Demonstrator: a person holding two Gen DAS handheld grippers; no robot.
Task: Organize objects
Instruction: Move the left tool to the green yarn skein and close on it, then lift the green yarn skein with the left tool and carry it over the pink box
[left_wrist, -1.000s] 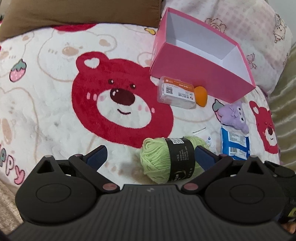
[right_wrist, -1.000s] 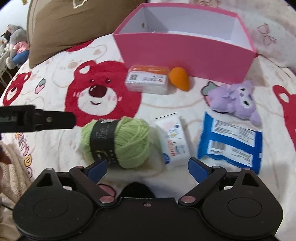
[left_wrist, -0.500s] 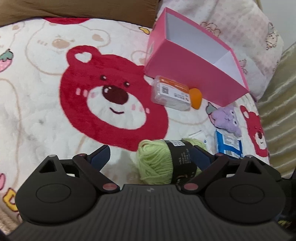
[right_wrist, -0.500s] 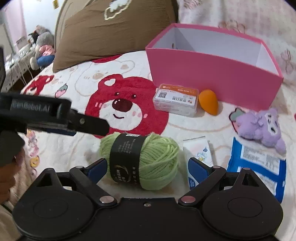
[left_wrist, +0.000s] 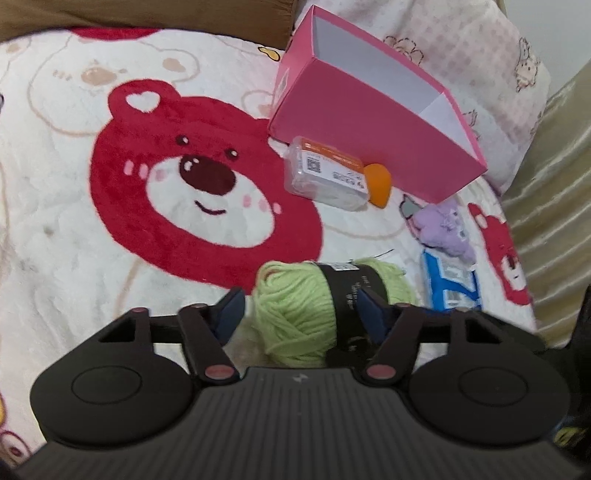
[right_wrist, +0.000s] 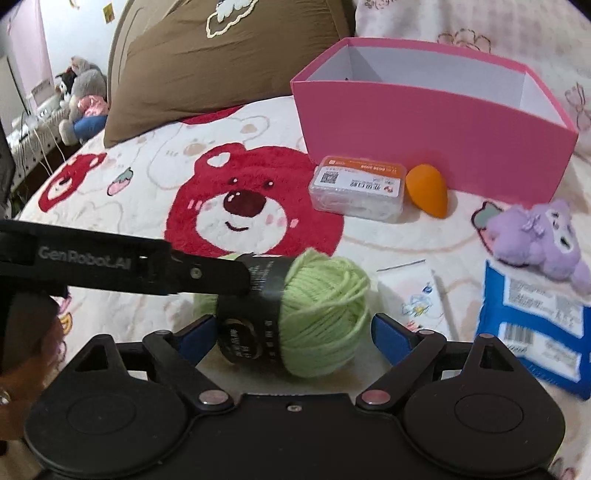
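A green yarn ball (left_wrist: 291, 295) (right_wrist: 325, 295) with a black label band lies on the bear-print blanket (left_wrist: 110, 258). My left gripper (left_wrist: 301, 314) straddles it with its jaws closing. The right pad rests by the label, and the left pad stands a sliver off the wool. One of its fingers (right_wrist: 207, 275) reaches in from the left in the right wrist view. My right gripper (right_wrist: 295, 332) is low behind the same ball, its jaws wide and closing slightly around it without touching. The open pink box (left_wrist: 369, 140) (right_wrist: 424, 147) stands behind.
In front of the box lie a clear plastic case (right_wrist: 356, 188) and an orange sponge (right_wrist: 428, 190). To the right are a purple plush (right_wrist: 535, 236), a blue packet (right_wrist: 532, 317) and a white sachet (right_wrist: 413, 295). A brown pillow (right_wrist: 221, 66) lies behind, with stuffed toys (right_wrist: 81, 96) far left.
My left gripper has sunk onto the yarn and its jaws have narrowed from wide apart to close around it. The right gripper has dropped lower behind the ball.
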